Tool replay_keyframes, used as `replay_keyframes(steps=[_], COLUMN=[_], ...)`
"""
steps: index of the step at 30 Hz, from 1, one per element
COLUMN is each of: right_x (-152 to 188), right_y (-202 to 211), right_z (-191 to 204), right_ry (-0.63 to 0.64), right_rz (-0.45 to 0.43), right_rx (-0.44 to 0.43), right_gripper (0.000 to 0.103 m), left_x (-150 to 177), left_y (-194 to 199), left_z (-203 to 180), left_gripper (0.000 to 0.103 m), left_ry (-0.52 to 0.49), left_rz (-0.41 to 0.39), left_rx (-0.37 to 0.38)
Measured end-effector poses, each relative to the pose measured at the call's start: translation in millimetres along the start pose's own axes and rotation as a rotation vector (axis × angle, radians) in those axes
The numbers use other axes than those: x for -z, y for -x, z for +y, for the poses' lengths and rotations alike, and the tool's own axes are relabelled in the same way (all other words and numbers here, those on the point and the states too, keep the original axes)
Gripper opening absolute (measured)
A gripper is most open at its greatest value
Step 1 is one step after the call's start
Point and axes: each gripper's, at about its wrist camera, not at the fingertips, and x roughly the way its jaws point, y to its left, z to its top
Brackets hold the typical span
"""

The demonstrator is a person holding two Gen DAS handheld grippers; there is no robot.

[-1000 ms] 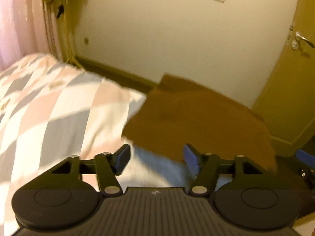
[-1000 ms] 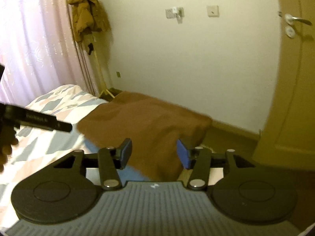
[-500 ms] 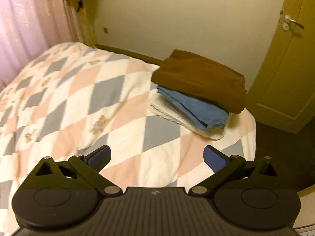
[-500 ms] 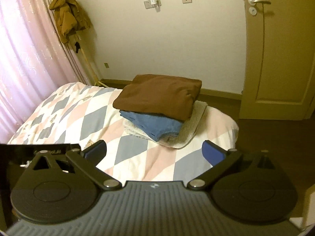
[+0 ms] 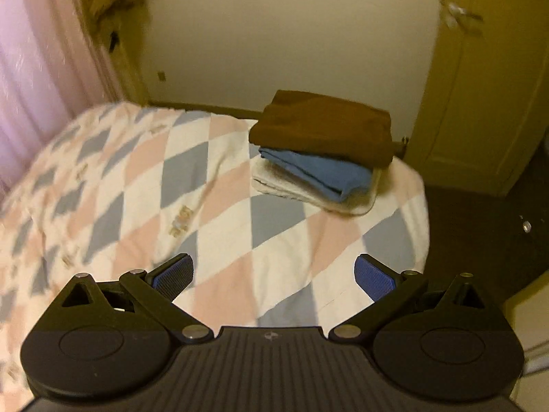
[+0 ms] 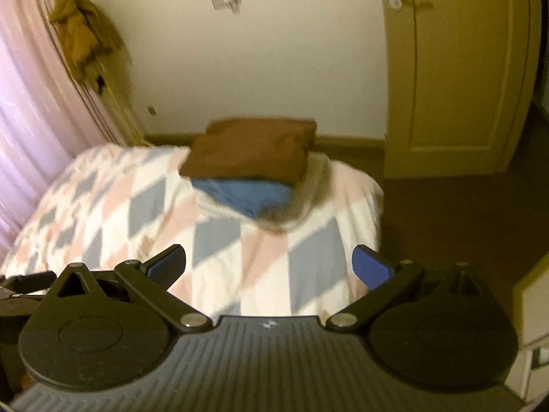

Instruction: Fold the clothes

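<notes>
Brown garment [image 5: 322,130] tops blue one [image 5: 319,171] — left gripper [image 5: 274,276], right gripper [image 6: 269,267] both spread, empty.

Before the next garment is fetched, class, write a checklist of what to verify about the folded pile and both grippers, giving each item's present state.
1. Left gripper open, nothing between its fingers: ok.
2. Right gripper open and empty: ok.
3. Brown garment folded on top of the pile: ok.
4. Blue garment lying under it, on the white garment: ok.
5. Pile resting fully on the bed, near its far corner: ok.
6. Another garment waiting to be folded: cannot tell, none in view.
</notes>
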Motion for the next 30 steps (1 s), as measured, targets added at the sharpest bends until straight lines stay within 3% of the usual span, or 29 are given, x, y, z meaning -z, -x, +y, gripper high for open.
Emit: replay_keyframes(steps=[4, 7, 13, 16, 21, 27, 30], right_x=[9.0, 15.2, 15.3, 14.0, 13.4, 11.4, 7.8], right_y=[2.1, 3.7, 4.3, 3.2, -0.7, -7.2, -11.7], right_z=[5.0, 8.8, 18.4, 22.7, 28.2, 29.3, 27.2], right_ry=[0.000, 0.001, 0.017, 0.021, 0.028, 0.040, 0.042], right_rz=[0.003, 0.006, 0.020, 0.025, 0.038, 0.051, 0.052], right_rx=[0.026, 0.045, 0.067, 0.065, 0.055, 0.043, 0.039], right_gripper=[0.102, 0.102, 0.102, 0.102, 0.102, 0.102, 0.102], left_x=[9.6, 14.0, 21.7, 23.3, 23.1, 22.2, 18.3], left_y=[3.4, 5.9, 4.6, 2.4, 0.3, -9.5, -15.6], left_z=[-0.9, 2.3, 22.3, 27.5, 24.3, 29.3, 25.4], left_gripper=[0.103, 0.103, 0.103, 0.103, 0.103, 0.103, 0.103], left_ry=[-0.001, 0.014, 0.098, 0.059, 0.005, 0.111, 0.086], left_rz=[0.022, 0.015, 0.038, 0.046, 0.026, 0.030, 0.055], left_rx=[0.046, 0.041, 0.090, 0.084, 0.003, 0.040, 0.053])
